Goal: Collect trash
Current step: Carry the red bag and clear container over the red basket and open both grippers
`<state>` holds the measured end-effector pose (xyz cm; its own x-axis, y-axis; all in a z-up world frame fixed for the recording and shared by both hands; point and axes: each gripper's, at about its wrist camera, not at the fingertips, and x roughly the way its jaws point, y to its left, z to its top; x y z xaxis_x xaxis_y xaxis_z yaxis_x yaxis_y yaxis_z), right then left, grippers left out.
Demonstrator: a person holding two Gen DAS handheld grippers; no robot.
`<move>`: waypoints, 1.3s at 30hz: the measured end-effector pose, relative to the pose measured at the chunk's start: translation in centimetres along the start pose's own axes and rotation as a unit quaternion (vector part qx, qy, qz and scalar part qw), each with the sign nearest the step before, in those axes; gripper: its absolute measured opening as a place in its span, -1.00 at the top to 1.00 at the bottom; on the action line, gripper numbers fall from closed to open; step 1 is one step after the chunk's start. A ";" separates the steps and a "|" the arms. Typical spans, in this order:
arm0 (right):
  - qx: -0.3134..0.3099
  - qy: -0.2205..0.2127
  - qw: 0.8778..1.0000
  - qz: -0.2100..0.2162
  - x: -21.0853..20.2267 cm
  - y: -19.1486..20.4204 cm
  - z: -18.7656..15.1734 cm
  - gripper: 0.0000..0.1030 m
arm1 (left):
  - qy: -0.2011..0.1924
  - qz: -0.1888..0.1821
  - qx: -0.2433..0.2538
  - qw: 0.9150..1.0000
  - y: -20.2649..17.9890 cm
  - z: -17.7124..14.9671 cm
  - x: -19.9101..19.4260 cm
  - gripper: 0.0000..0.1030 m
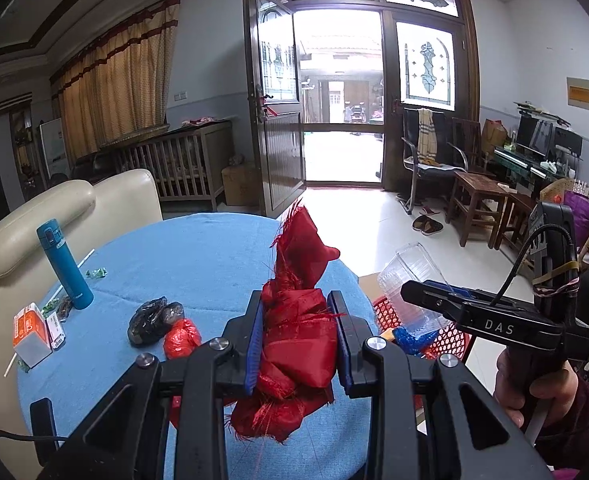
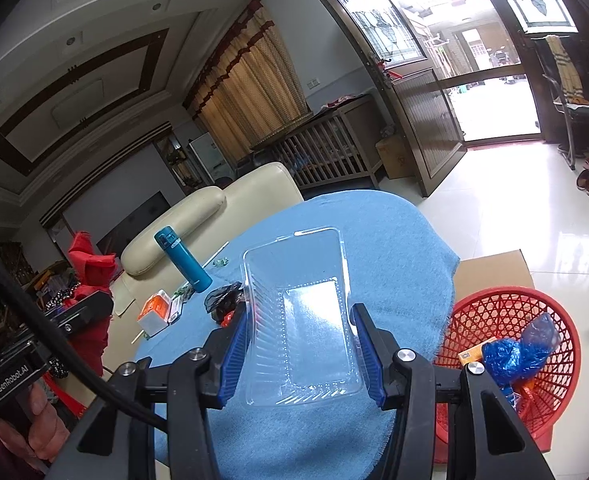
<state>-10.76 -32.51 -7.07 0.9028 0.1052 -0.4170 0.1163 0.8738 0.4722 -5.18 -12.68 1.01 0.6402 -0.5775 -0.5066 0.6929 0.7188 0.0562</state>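
Observation:
My left gripper [image 1: 298,312] is shut on a crumpled red cloth scrap [image 1: 300,320], held above the blue-covered table [image 1: 198,256]. My right gripper [image 2: 298,320] is shut on a clear plastic tray [image 2: 300,312], lifted over the table's right side; that same tray [image 1: 412,276] shows in the left wrist view beside the right gripper's black body [image 1: 490,322]. A red mesh basket [image 2: 558,360] stands on the floor to the right of the table, holding blue plastic wrap [image 2: 522,350] and an orange packet. A black bag wad [image 1: 150,320] and a red wad [image 1: 182,338] lie on the table.
A teal flask [image 1: 64,264] stands upright at the table's left, with an orange-and-white box [image 1: 30,334], a straw and small green wrappers near it. A cream sofa [image 1: 54,208] backs the table. Flat cardboard [image 2: 494,270] lies under the basket. Wooden stools and chairs stand far right.

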 end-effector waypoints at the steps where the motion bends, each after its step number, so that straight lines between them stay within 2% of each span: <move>1: 0.000 -0.001 1.000 0.000 0.0 0.0 0.0 -0.02 | 0.000 0.000 0.001 1.000 0.0 0.0 0.0 0.37; 20: 0.010 0.005 1.000 -0.003 0.3 -0.6 -0.3 -0.02 | 0.013 0.000 -0.008 1.000 0.5 -0.5 0.8 0.37; 26: 0.014 -0.003 1.000 -0.007 0.0 -1.0 -0.1 -0.02 | 0.018 -0.005 0.006 1.000 -0.3 0.6 1.5 0.37; 31: 0.037 -0.031 0.998 -0.030 -2.0 -3.4 0.7 -0.02 | 0.040 -0.030 0.015 0.999 -1.9 2.7 5.0 0.37; 39: 0.111 -0.066 0.988 -0.087 -5.3 -10.6 0.9 -0.02 | 0.079 -0.081 0.031 0.993 -6.2 3.3 10.4 0.37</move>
<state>-16.45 -42.77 -9.17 0.9055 -0.1134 -0.4090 0.3496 0.7457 0.5673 -1.76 -24.43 -1.81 0.4612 -0.6124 -0.6420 0.8049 0.5933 0.0123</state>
